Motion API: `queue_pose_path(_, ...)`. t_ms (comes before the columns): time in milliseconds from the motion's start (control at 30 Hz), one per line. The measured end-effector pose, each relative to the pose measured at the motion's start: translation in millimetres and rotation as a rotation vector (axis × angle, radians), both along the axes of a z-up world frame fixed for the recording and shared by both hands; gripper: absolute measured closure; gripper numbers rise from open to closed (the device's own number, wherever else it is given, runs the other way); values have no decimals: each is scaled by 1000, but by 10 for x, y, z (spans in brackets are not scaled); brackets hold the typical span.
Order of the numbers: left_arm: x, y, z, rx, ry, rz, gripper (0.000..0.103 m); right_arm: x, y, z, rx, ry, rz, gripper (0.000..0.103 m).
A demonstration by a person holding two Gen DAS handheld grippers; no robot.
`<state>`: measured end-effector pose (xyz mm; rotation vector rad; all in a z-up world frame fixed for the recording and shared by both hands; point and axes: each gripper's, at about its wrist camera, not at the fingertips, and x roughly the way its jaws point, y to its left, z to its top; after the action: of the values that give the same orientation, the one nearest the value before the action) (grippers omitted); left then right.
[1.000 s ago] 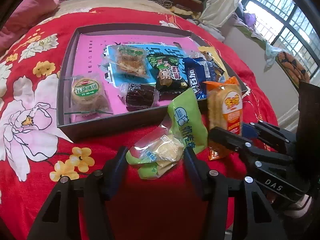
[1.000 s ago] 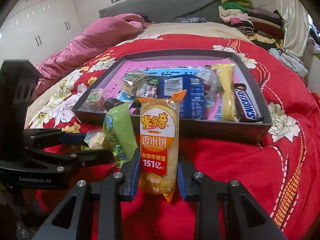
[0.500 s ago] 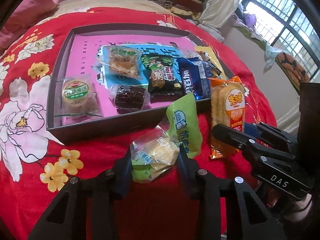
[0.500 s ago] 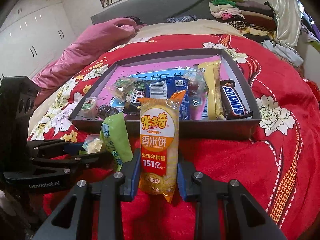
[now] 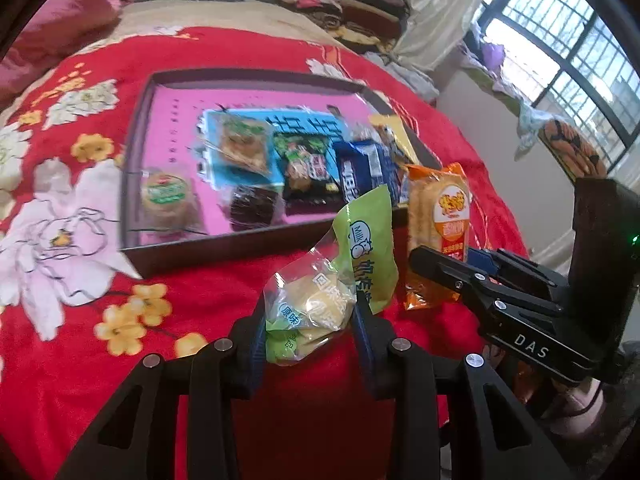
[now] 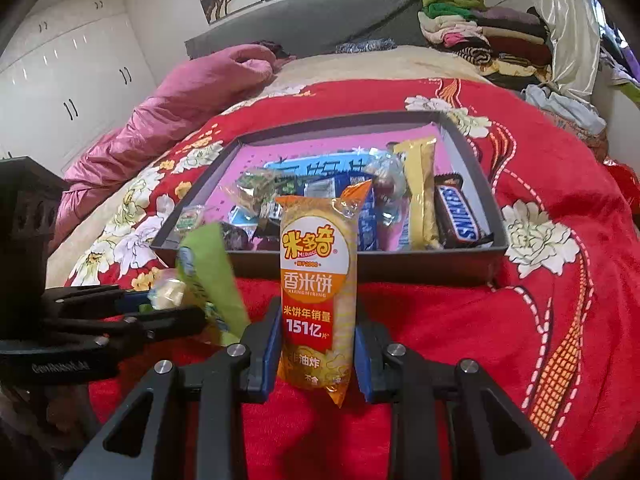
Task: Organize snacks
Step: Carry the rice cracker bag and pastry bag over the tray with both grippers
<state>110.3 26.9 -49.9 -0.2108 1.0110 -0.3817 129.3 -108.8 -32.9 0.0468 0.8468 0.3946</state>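
Observation:
My left gripper is shut on a green milk-snack packet and holds it above the red blanket, in front of the grey tray. The packet also shows in the right wrist view. My right gripper is shut on an orange rice-cracker pack, held upright just before the tray's near wall. The pack also shows in the left wrist view. The tray has a pink floor and holds several snacks, among them a Snickers bar and a round biscuit.
The tray lies on a red flowered blanket on a bed. A pink quilt lies at the back left. Folded clothes are stacked at the back right. A window is to the right.
My left gripper has shut on the green packet and lifted it. Both grippers have risen, so the tray sits lower and farther. The right gripper keeps its hold on the cracker pack.

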Motion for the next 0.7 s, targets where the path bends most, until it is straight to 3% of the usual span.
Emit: queue_pose_path(700,-197,376,382,-10,-96,151,65,-102,34,310,23,-71,-3,71)
